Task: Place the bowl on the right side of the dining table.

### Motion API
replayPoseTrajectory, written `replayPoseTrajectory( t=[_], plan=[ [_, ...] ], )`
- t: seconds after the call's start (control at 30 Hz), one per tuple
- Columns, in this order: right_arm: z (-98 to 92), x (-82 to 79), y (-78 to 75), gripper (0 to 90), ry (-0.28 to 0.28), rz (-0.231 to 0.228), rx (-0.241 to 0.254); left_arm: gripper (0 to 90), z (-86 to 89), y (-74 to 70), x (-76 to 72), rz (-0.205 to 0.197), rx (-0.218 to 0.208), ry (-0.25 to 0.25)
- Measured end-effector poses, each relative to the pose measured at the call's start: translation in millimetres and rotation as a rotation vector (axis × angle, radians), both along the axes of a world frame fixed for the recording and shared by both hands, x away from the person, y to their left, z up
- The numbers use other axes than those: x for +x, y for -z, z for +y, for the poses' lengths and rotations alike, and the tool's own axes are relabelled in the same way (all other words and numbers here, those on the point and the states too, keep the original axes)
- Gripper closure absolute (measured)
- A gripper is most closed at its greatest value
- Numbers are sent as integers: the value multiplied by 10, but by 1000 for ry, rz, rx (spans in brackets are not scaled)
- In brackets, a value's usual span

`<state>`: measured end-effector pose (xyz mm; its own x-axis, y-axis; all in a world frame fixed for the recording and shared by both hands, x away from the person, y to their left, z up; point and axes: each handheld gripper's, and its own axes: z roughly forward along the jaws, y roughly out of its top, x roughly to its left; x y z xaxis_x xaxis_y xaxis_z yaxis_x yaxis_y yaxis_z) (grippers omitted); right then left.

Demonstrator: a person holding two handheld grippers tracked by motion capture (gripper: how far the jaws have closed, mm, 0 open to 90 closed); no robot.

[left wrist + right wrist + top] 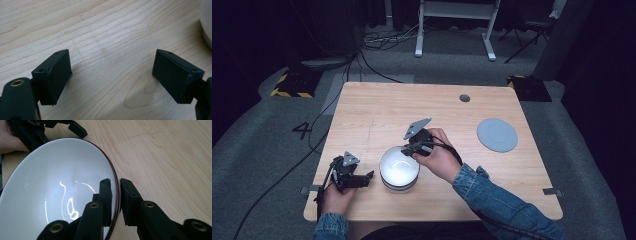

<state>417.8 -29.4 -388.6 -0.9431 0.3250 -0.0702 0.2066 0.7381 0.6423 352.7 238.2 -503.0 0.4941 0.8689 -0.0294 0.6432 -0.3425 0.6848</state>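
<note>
Bowl: white bowl point(399, 169) with a dark rim sits on the wooden table point(377, 107), near the front edge, left of centre; it looks empty, glossy inside.
Right gripper: right gripper point(119, 195) pinches the bowl's rim on its far-right side, one jaw inside the bowl, one outside, clenched on the thin wall.
Left gripper: left gripper point(111, 75) rests low on the table just left of the bowl, jaws spread wide, nothing between them; the bowl's side shows at the edge of the left gripper view.
Other items: grey round disc point(497, 134) lies well apart toward the table's right side; a small dark hole point(464, 98) near the far edge.
Likely step: judged as a rim grasp ahead of lifting or shifting the bowl.
Risk, slip: grip covers a small patch of smooth glazed rim; a lift could let the bowl pivot or slide out.
Risk, tip: a one-sided hold may tilt the bowl.
Risk, collision: the left gripper sits close; a leftward drag could knock it.
</note>
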Motion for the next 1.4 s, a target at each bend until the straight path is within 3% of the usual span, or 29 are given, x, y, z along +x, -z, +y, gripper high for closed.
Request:
replayPoseTrajectory(
  t=[0.2,0.4,0.6,0.7,1.03,1.4],
  plan=[
    [60,-5,-9,831,16,-1,-40,158,0,0,0,1,-1,0],
    [54,7,-44,828,26,7,-21,158,0,2,1,-1,-3,1],
    [73,-14,-202,829,23,5,8,158,0,2,1,-2,-3,1],
    [82,-13,-326,828,25,-13,-7,158,2,0,1,-1,2,1],
    [66,39,-450,827,33,-24,4,158,1,2,2,-1,-2,2],
    [-33,160,-649,827,81,-48,20,158,3,0,2,0,2,3]
  ],
)
